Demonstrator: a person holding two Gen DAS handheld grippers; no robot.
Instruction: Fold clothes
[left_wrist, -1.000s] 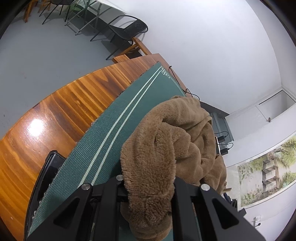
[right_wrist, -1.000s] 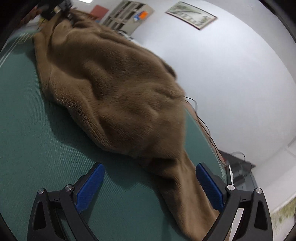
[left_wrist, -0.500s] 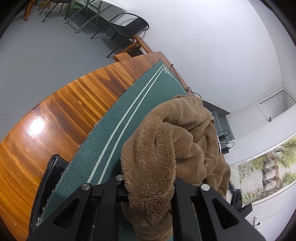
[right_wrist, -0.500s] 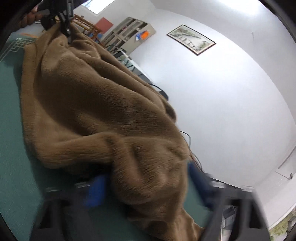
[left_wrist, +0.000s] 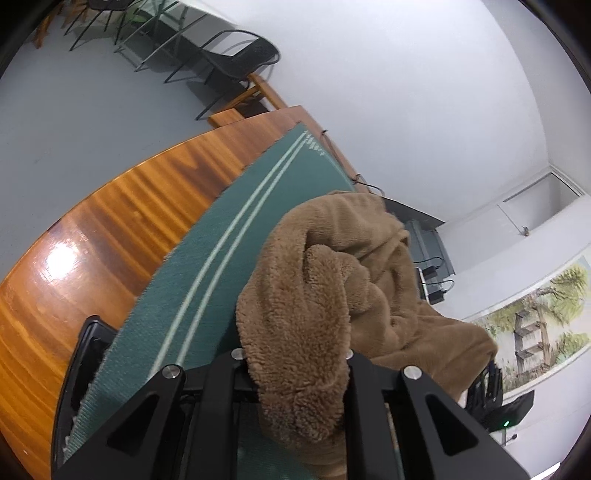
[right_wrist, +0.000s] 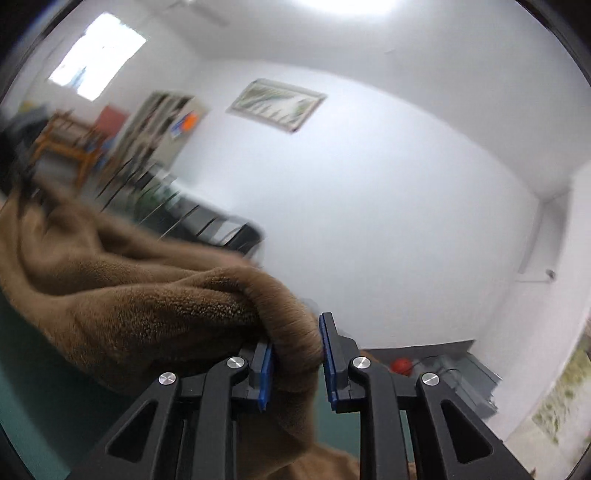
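Observation:
A brown fleece garment (left_wrist: 325, 295) lies bunched on a green mat (left_wrist: 229, 258) that covers a wooden table (left_wrist: 110, 229). My left gripper (left_wrist: 295, 363) grips a thick fold of it, which hides the fingertips; its jaws are opening slightly with the fleece still between them. In the right wrist view the same garment (right_wrist: 129, 295) hangs stretched away to the left, above the mat (right_wrist: 37, 387). My right gripper (right_wrist: 295, 350) is closing its blue pads (right_wrist: 265, 365) on a rolled edge of the fleece, and they press on it.
A black tray-like object (left_wrist: 85, 362) sits half under the mat's near left edge. Black chairs (left_wrist: 236, 59) stand on the floor beyond the table. Cables and a grey unit (left_wrist: 424, 240) lie behind the garment. A painting (left_wrist: 535, 325) hangs on the white wall.
My right gripper went from wide open around the garment's edge to shut on it, then rose and tipped up towards the wall, lifting the fleece. My left gripper kept its hold and barely moved.

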